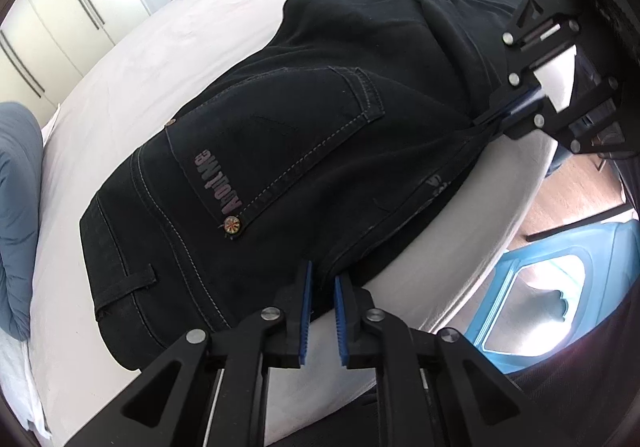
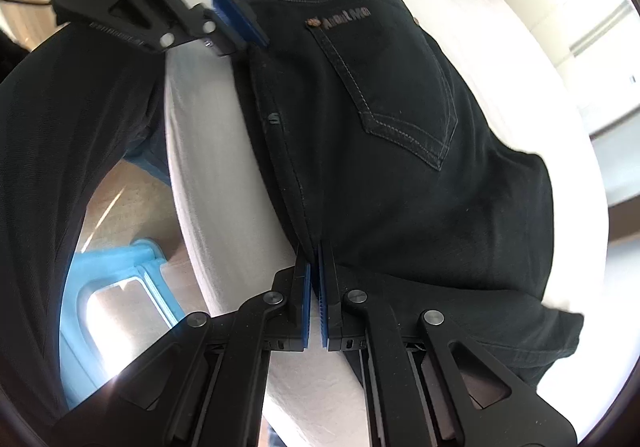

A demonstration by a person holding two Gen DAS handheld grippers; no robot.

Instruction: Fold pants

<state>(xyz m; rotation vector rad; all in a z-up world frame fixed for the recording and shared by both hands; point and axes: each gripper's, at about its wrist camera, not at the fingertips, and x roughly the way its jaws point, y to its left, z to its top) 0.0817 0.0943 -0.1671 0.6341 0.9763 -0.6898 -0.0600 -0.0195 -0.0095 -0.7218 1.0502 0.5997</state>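
From my left wrist, the black pants (image 1: 320, 135) lie folded on the white bed (image 1: 120, 95) along its near edge, back pocket up; my left fingers (image 1: 322, 311) stand a little apart at the pants' edge with nothing clearly between them, while my right gripper (image 1: 500, 119) pinches the seam farther along that edge. From my right wrist, my right fingers (image 2: 315, 279) are pressed on the pants' (image 2: 400, 127) seam at the bed's (image 2: 208, 167) edge, and my left gripper (image 2: 236, 21) sits near the waistband, slightly spread.

Bright daylight; white bed (image 2: 592, 183) overexposed at right edge. Glare on floor (image 2: 116, 287). Black pants (image 1: 320, 127) lose detail. Strong fisheye curvature, dark vignette corners, slight motion blur.
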